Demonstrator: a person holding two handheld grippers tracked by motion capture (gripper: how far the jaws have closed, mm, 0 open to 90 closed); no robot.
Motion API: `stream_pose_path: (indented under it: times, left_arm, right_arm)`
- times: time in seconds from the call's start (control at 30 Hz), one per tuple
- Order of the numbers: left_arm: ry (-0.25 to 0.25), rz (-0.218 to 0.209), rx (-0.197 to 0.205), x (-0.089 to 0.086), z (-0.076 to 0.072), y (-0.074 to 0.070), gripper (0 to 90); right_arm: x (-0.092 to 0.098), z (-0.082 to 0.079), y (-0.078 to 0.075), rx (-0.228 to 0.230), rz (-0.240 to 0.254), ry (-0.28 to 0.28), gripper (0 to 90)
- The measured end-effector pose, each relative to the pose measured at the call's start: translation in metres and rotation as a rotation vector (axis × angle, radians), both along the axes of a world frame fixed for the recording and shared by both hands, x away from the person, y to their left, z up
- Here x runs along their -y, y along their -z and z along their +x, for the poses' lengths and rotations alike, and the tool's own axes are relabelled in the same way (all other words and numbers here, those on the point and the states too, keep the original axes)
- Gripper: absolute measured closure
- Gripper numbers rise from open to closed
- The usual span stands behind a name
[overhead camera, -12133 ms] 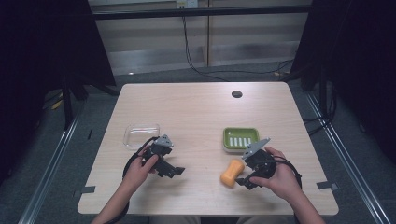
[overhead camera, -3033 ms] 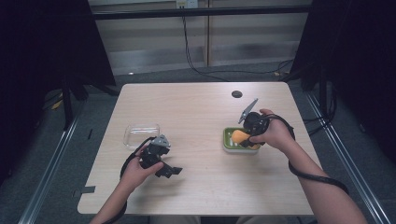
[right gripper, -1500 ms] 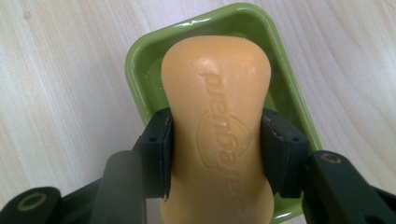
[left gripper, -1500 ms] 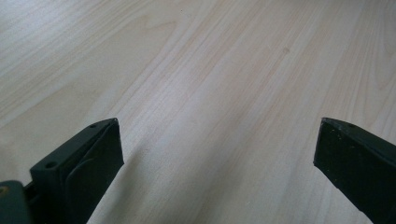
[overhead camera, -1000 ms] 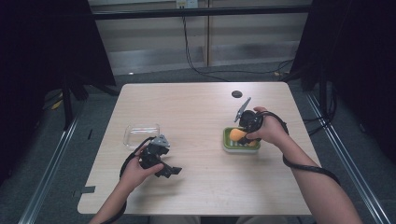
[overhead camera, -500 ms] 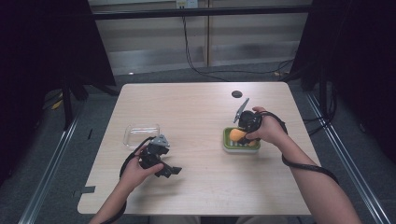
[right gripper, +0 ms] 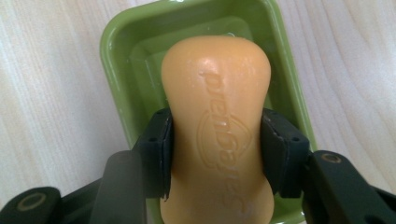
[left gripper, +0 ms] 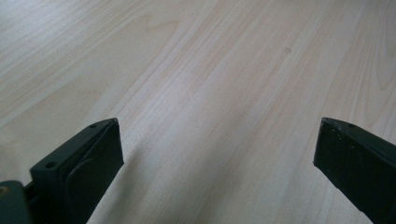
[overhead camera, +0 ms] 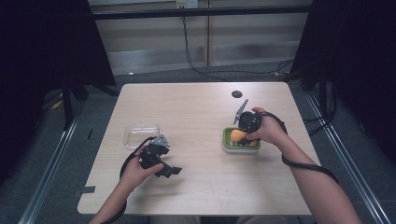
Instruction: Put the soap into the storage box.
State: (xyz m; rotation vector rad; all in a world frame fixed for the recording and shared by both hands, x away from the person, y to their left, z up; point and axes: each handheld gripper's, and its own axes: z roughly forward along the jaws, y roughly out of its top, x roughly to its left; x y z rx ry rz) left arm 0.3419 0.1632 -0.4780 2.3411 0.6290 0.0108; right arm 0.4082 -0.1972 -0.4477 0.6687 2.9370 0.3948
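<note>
Carried from the near right part of the table to the green soap dish [overhead camera: 241, 145] since the earliest frame: orange soap bar [right gripper: 217, 126], pinched at its narrow waist by the right gripper [right gripper: 215, 151], pads pressed against both flanks. Held over the dish's hollow, far end toward the dish's far wall; contact with the bottom impossible to tell. Right hand [overhead camera: 266, 130] wrapped around the gripper body, grey plate tilted up toward the far edge. No shift over the last second.

Done, by the look of it: pick-up and transport. Left: lowering fully, releasing, withdrawing; possibly fitting the clear lid [overhead camera: 141, 135], lying flat near the left edge, well apart from the dish.

Left gripper [overhead camera: 161, 163] resting on the table toward the near left corner, jaws spread wide, nothing between them but bare wood.

Light wood-grain table [overhead camera: 196, 107], rounded corners, small dark cable hole [overhead camera: 236, 94] near the far edge. Dark curtains either side, pale wall panel behind with cables hanging, grey floor with metal rails.
</note>
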Motion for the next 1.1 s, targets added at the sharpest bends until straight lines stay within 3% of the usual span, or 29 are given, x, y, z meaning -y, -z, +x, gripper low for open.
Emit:
stream_pose_path:
  times: [0.13,0.17,0.27,0.63,1.1]
  left_arm:
    - [0.004,0.015,0.001,-0.0005,0.0004,-0.0006,1.0]
    - [-0.011,0.041,0.014,0.0,-0.0006,-0.0016,1.0]
    - [0.006,0.014,0.0,-0.0002,0.0004,-0.0003,1.0]
    - [0.01,0.023,0.001,0.0004,0.0005,-0.0007,1.0]
    - [0.011,0.016,0.001,0.0008,0.0004,-0.0003,1.0]
  right_arm:
    - [-0.0006,0.0002,0.0007,-0.012,-0.005,0.008,49.7]
    - [-0.0003,0.0019,0.0014,0.002,-0.008,-0.016,49.6]
    - [-0.0005,0.0022,0.0024,0.0,-0.006,-0.01,49.6]
    - [0.0013,0.0024,0.0041,-0.009,-0.009,0.022,49.6]
    - [0.0024,0.0041,0.0064,-0.005,-0.013,0.014,49.6]
